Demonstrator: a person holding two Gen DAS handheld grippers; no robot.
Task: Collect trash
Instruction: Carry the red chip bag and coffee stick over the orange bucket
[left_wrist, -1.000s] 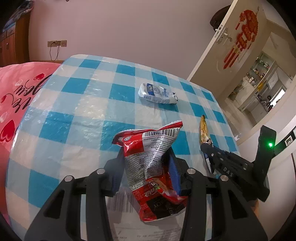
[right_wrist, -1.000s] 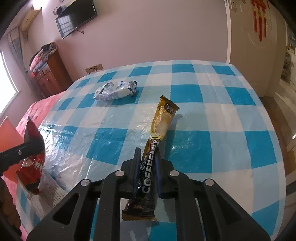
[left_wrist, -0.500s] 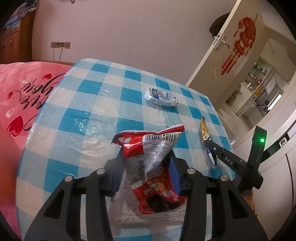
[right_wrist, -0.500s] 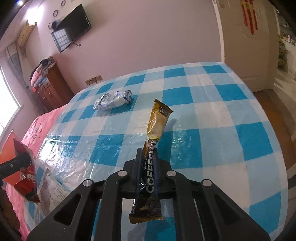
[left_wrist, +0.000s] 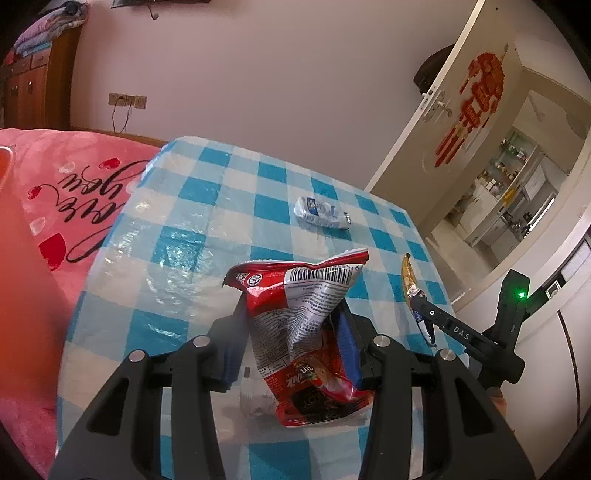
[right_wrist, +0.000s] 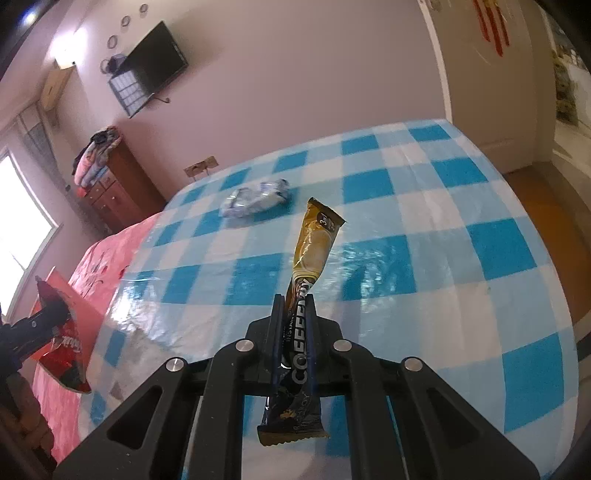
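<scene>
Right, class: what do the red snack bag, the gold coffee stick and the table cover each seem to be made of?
Red snack bag: thin plastic film, probably foil-lined; sharp crinkles, silvery printed back.
Gold coffee stick: glossy laminated film, likely metallised; it shines and holds its shape above the pads.
Table cover: glossy plastic sheet or film; window glare and fine wrinkles show on the blue checks.

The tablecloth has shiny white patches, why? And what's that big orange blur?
Left wrist view: glare on the glossy tablecloth; the orange blur at the left edge is something too close to focus. Right wrist view: similar glare beside the coffee sachet.
</scene>
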